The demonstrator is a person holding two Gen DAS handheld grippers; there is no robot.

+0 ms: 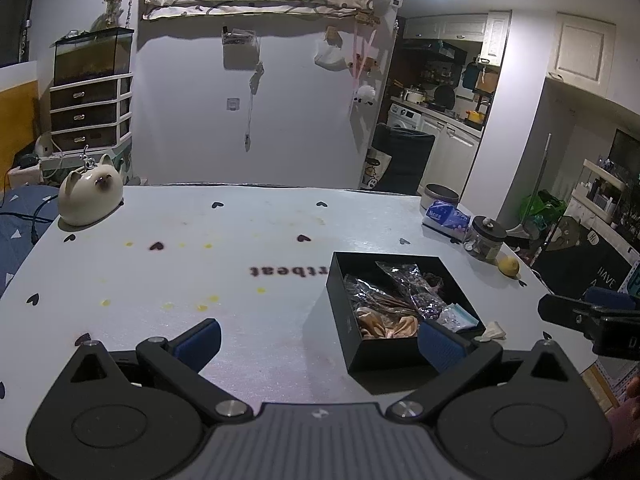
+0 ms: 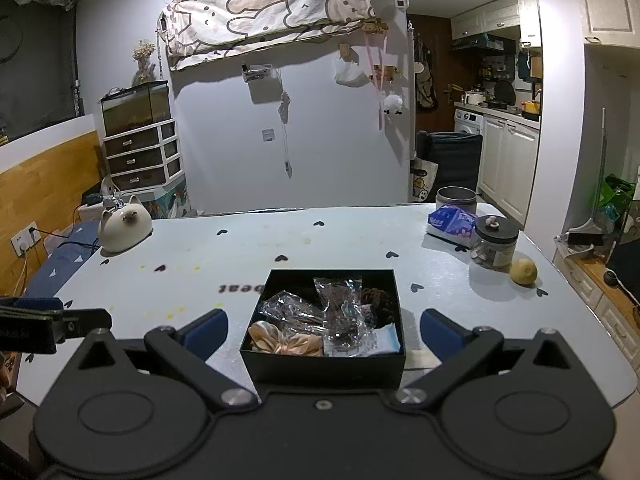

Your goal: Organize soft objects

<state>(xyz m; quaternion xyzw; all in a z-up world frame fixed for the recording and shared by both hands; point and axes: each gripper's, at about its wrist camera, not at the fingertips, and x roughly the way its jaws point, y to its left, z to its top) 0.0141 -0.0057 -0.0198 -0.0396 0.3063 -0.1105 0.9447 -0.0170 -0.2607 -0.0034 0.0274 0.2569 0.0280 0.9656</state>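
With both the left gripper and right gripper spread wide and empty, the satin scrunchie in the black box between the right fingers probably wants a gentle, centered pinch.

Matt black box, crinkly glossy plastic wrappers, satiny peach cloth, perhaps a scrunchie; glazed ceramic cat.
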